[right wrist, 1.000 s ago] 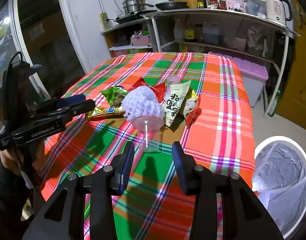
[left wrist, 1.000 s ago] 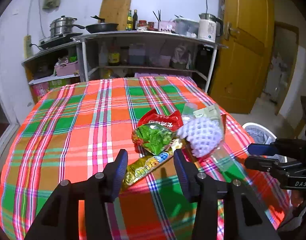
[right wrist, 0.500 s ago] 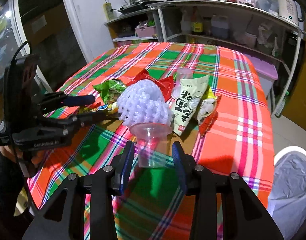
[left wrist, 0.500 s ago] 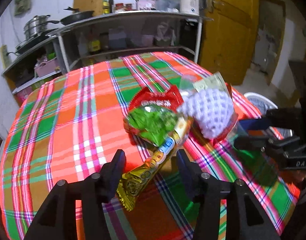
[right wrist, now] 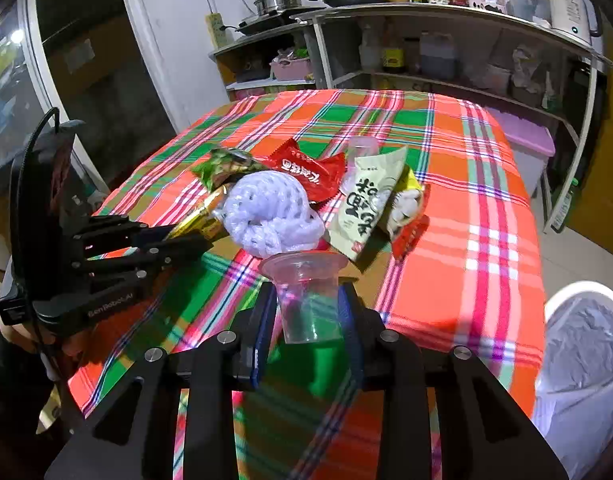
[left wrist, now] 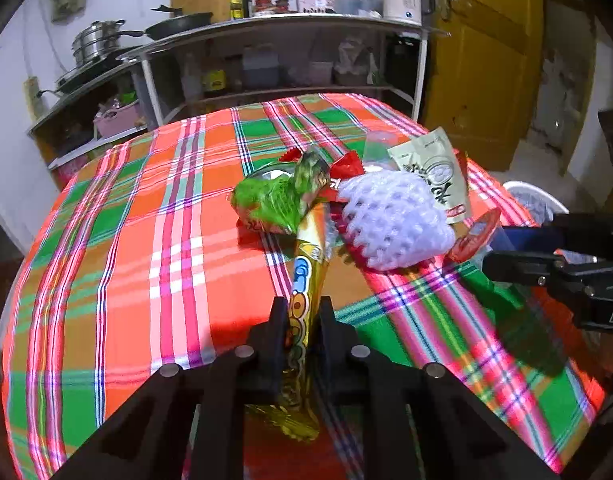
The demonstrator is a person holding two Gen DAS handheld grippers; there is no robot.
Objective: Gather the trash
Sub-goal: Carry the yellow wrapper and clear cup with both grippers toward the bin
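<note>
Left gripper (left wrist: 300, 320): clamped on the gold wrapper (left wrist: 306, 264), near end, beside the foam net (left wrist: 390, 220).
Right gripper (right wrist: 308, 312): squeezing the plastic cup (right wrist: 306, 300), just before the net, bin (right wrist: 586, 344)-bound, I'd say.

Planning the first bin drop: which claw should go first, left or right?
Right, probably. The right claw brackets the clear plastic cup, and the lined bin sits just off its right side. The left claw has the yellow wrapper but is farther from the bin.
</note>
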